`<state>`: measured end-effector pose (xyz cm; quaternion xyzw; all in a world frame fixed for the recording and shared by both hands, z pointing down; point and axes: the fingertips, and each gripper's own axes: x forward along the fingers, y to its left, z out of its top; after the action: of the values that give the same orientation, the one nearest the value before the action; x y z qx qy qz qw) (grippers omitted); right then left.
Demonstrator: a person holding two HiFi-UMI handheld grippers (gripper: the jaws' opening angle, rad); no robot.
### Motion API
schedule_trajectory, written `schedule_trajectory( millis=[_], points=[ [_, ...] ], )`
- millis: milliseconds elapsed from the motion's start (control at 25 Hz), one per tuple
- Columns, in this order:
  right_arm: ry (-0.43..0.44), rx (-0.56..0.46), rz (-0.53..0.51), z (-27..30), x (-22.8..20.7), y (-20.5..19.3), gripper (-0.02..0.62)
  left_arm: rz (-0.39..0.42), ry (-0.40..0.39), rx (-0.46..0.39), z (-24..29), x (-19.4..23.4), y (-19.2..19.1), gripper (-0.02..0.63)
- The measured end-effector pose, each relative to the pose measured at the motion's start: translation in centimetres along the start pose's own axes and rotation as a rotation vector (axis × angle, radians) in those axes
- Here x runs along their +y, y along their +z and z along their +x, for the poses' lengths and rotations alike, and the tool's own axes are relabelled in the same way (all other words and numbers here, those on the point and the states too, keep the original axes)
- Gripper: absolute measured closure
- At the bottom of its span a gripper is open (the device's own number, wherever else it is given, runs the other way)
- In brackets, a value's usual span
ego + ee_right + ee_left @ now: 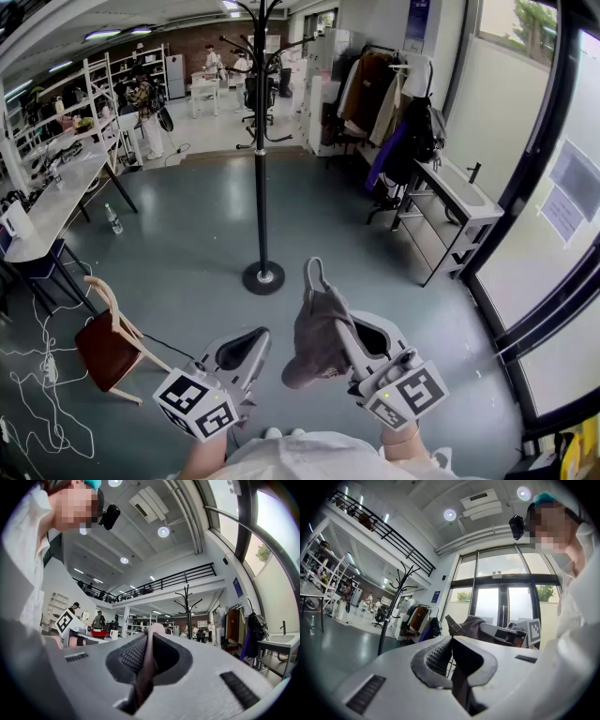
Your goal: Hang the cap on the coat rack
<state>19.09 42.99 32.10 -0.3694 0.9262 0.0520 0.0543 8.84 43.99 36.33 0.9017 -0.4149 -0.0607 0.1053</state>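
Observation:
A black coat rack (261, 169) stands on a round base ahead of me, its bare hooks at the top of the head view. My right gripper (339, 323) is shut on a grey-brown cap (315, 336), which hangs from its jaws with the strap loop pointing up. In the right gripper view a strip of the cap (148, 656) is pinched between the jaws, and the coat rack (188, 606) shows far off. My left gripper (251, 345) is beside the cap, shut with nothing in it. The left gripper view shows the cap (469, 623) and the coat rack (395, 606).
A wooden chair with a red seat (106, 342) stands at the lower left, beside loose cables (42, 370). A white table (52, 206) lines the left. A clothes rail with coats (384, 103) and a sink cabinet (450, 202) stand to the right, by glass doors (548, 272).

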Motion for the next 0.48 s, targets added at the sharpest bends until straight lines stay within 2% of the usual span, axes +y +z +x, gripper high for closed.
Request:
schedule_trajectory(
  millis=[480],
  points=[
    [0.024,0.019,-0.019,-0.13,-0.39,0.04,0.581,-0.019,0.008,-0.009,0.53,0.09,-0.70,0.589]
  ],
)
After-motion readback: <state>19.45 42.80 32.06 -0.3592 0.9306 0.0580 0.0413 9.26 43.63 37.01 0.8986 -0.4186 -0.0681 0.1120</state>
